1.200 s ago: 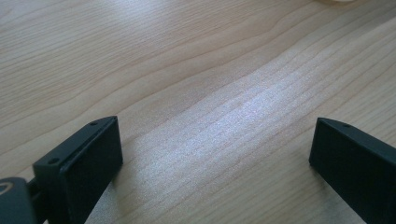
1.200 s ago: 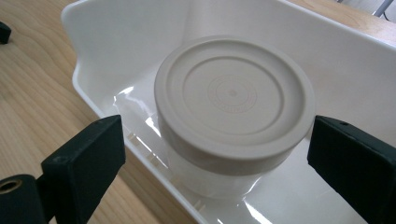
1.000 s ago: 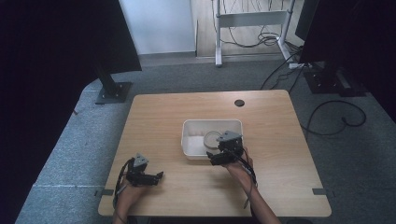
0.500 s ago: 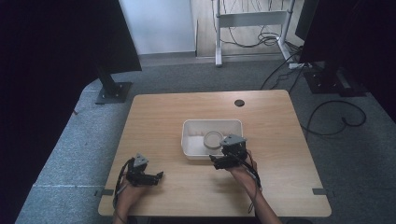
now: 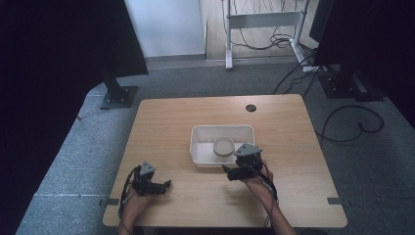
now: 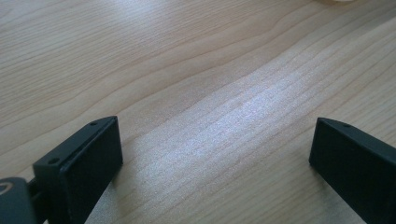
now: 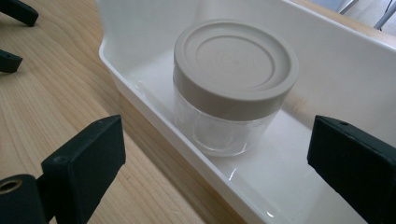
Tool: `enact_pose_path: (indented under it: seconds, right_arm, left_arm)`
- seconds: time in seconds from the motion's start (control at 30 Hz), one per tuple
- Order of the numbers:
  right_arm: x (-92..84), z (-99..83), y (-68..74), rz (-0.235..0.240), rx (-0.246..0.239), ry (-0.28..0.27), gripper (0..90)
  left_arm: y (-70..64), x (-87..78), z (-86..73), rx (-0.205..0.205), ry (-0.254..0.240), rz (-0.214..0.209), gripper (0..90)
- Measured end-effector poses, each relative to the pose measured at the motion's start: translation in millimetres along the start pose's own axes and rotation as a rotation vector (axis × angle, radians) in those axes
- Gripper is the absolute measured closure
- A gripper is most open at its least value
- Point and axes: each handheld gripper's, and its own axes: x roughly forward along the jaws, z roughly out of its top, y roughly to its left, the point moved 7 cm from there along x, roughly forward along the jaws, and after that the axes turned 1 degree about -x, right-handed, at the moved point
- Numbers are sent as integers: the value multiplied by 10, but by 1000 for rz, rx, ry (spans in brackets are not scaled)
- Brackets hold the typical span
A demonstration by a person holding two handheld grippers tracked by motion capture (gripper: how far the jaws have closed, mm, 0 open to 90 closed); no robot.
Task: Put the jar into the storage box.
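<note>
Sitting upright in the white tray (image 5: 200, 147): one clear jar (image 5: 223, 149) with a beige screw lid (image 7: 236, 58), lid on. The tray is the landmark, near the middle of the wooden worktop (image 5: 166, 122). The jar stands on the tray floor, slightly toward the tray's near wall, apart from every wall as far as the right gripper view shows.

Right gripper (image 5: 231, 172): just outside the tray's near wall, at its right-hand end, held by the person's right hand (image 5: 257, 182). Its fingers (image 7: 84, 161) are spread wide and hold nothing. In its own view the jar sits between and beyond the two finger tips, with the tray's near wall between them and the jar. No contact with jar or tray visible.

Left gripper (image 5: 165, 185): well to the near-left of the tray, low over bare worktop, in the person's left hand (image 5: 137, 200). Its fingers (image 6: 88, 158) are also wide apart and empty, only wood grain between them. Its tips also show at the top left corner of the right gripper view.

Small dark round grommet hole (image 5: 250, 107) in the worktop beyond the tray's far right corner.
</note>
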Motion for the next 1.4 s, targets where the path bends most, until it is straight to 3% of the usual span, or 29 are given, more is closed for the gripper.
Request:
enact_pose_path:
  seconds: [1.4]
  right_arm:
    - [-355, -283, -105, -15, 24, -5, 40]
  left_arm:
    - [0, 0, 0, 0, 0, 0, 25]
